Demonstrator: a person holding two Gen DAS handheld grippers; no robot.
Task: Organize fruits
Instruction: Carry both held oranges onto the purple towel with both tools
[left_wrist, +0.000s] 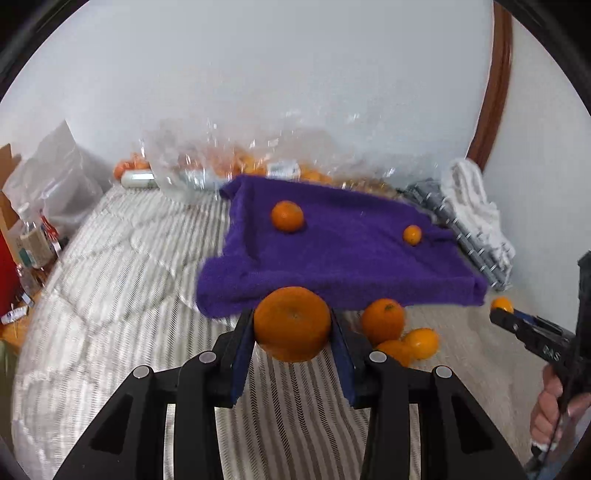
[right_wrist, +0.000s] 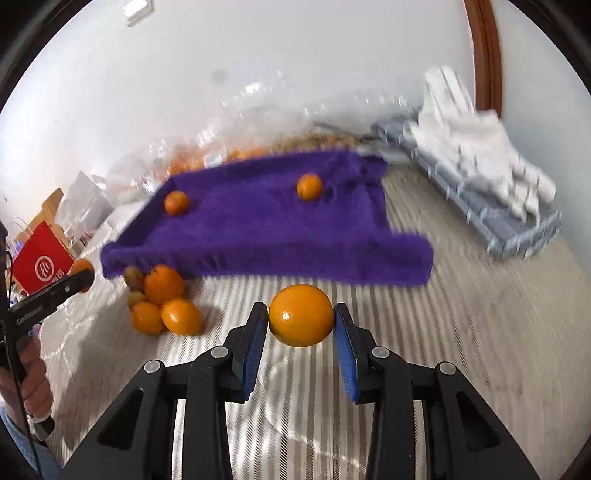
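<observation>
**Inspector:** Firstly, the left gripper (left_wrist: 292, 325). State?

**Assistant:** Clamped on a large orange (left_wrist: 291, 323), blue pads pressed to both its sides. The fruit sits clear of the striped bedcover (left_wrist: 122, 258) beneath it.

**Inspector:** And the right gripper (right_wrist: 301, 317)?

**Assistant:** Likewise closed on a fruit, a smooth yellow-orange one (right_wrist: 301, 314), gripped at left and right by the pads, with the cover showing below it. In the left wrist view that gripper enters from the right edge with the fruit at its tip, and the hand (left_wrist: 550, 410) on its handle is partly seen.

**Inspector:** Loose fruit nearest the grippers?

**Assistant:** A small pile (right_wrist: 164, 301) lies on the bedcover just in front of the near edge of the purple towel (right_wrist: 266, 229). The pieces touch one another; one or two duller, smaller ones sit at the back of the pile.

**Inspector:** On the towel itself?

**Assistant:** Two fruits, well apart. In the left wrist view the larger one (left_wrist: 287, 216) lies toward the towel's left side, the smaller (left_wrist: 412, 235) toward its right.

**Inspector:** Beyond the towel?

**Assistant:** A clear plastic bag (left_wrist: 207, 162) against the wall, with more orange fruit inside, blurred. To the right, a grey folded cloth (right_wrist: 498, 218) with a white one (right_wrist: 476, 147) on top. A red bag (right_wrist: 40, 258) stands at the far left.
</observation>
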